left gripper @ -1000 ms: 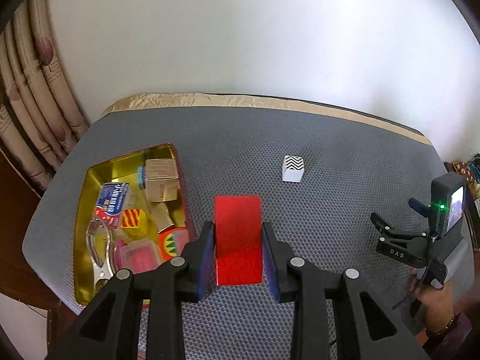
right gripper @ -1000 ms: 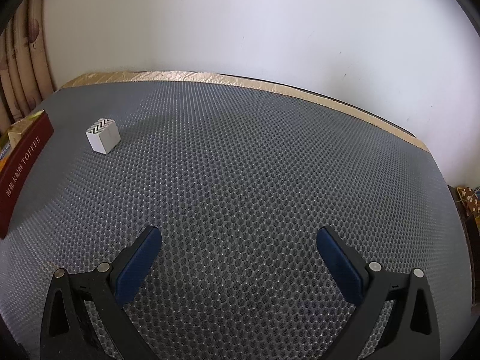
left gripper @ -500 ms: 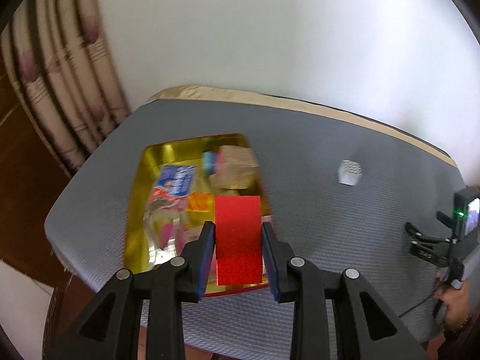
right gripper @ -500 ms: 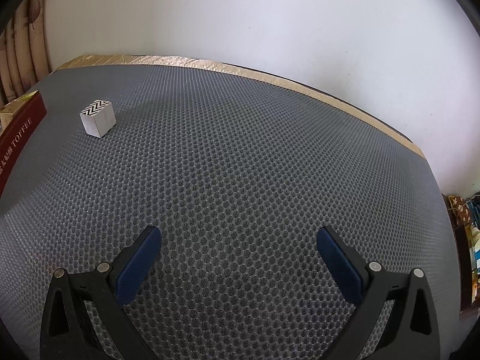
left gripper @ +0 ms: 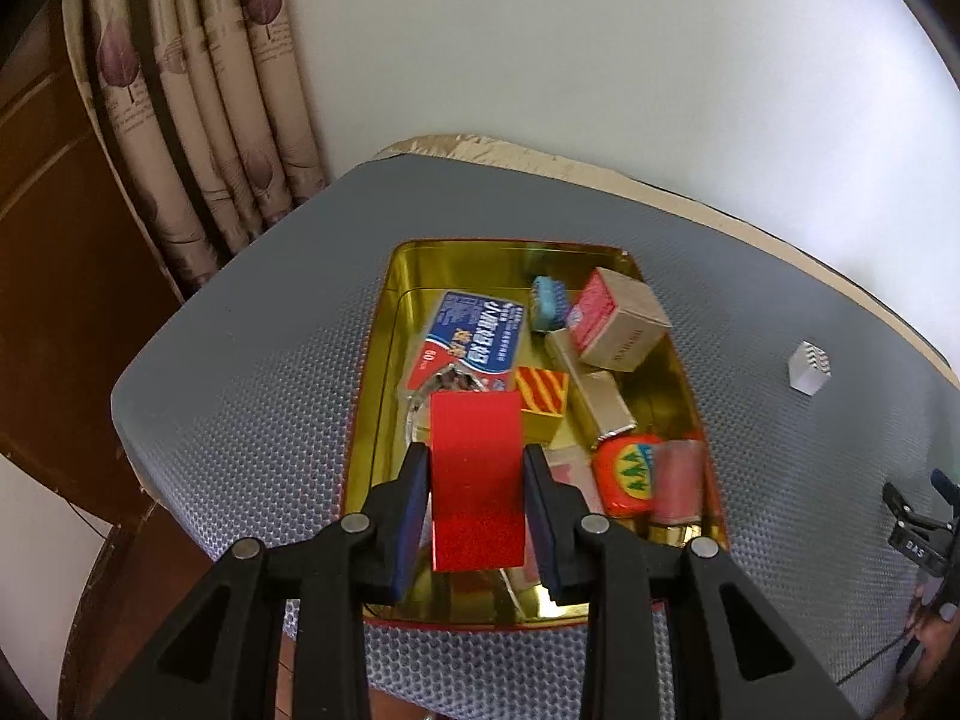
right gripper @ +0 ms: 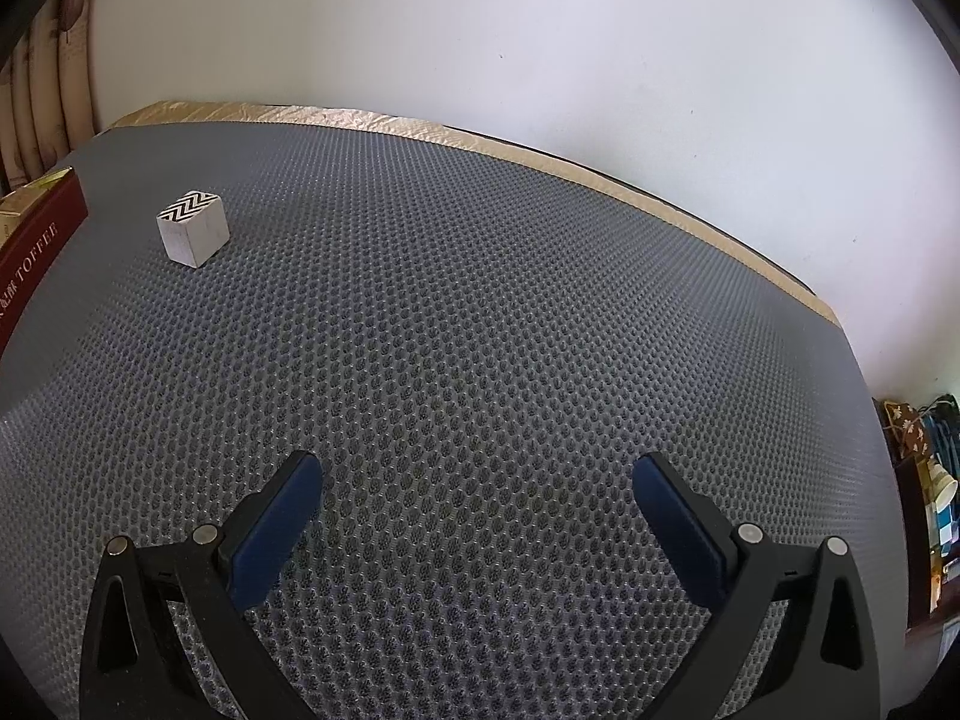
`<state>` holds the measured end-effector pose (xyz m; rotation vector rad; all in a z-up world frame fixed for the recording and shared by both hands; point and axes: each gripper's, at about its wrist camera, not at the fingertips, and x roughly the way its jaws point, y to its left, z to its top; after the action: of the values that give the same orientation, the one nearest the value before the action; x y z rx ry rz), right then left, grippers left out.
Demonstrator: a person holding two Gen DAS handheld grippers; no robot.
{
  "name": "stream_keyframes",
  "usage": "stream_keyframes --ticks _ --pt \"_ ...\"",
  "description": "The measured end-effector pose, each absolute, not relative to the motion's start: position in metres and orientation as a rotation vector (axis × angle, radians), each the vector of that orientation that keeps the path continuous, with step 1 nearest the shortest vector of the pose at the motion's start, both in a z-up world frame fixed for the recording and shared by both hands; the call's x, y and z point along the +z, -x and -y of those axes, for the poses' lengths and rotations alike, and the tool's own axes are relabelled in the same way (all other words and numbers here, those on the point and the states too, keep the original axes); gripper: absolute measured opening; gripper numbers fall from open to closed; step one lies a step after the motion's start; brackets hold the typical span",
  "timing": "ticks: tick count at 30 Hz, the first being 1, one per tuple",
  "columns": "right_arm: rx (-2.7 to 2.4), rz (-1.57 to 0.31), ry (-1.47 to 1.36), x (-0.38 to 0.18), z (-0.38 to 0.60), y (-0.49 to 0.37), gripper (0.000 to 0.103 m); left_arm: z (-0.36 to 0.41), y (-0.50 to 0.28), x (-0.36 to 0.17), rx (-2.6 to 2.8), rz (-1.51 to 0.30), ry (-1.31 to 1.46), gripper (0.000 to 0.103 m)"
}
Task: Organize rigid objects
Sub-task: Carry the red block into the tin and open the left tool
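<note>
Your bench (right gripper: pixel 510 324) is covered in a grey honeycomb mat with a gold strip along the back edge, set against a white wall, with patterned beige curtains (left gripper: pixel 198 120) at the left. One gold rectangular tin tray (left gripper: pixel 375 396) holds about ten small packets and boxes. Your left gripper (left gripper: pixel 477 483) clamps one glittery red flat block (left gripper: pixel 477 480) above that tray. Your right gripper (right gripper: pixel 477 501) stands wide apart, holding nothing. One white cube with a zigzag top (right gripper: pixel 193 228) sits alone on the mat.

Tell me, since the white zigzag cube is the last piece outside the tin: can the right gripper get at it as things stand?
Probably yes. The right gripper is open and empty, and only bare grey mat lies between it and the cube, which stands alone.
</note>
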<state>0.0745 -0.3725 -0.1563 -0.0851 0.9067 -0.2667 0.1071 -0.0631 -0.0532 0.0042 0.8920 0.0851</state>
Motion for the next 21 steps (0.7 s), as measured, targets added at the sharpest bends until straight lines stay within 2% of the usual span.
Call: stream_keyframes --ticks 21 --pt "-0.271 -0.906 0.084 -0.155 0.372 -0.068 0.103 0.032 -0.133 -0.082 0.084 -0.960 0.061 0.031"
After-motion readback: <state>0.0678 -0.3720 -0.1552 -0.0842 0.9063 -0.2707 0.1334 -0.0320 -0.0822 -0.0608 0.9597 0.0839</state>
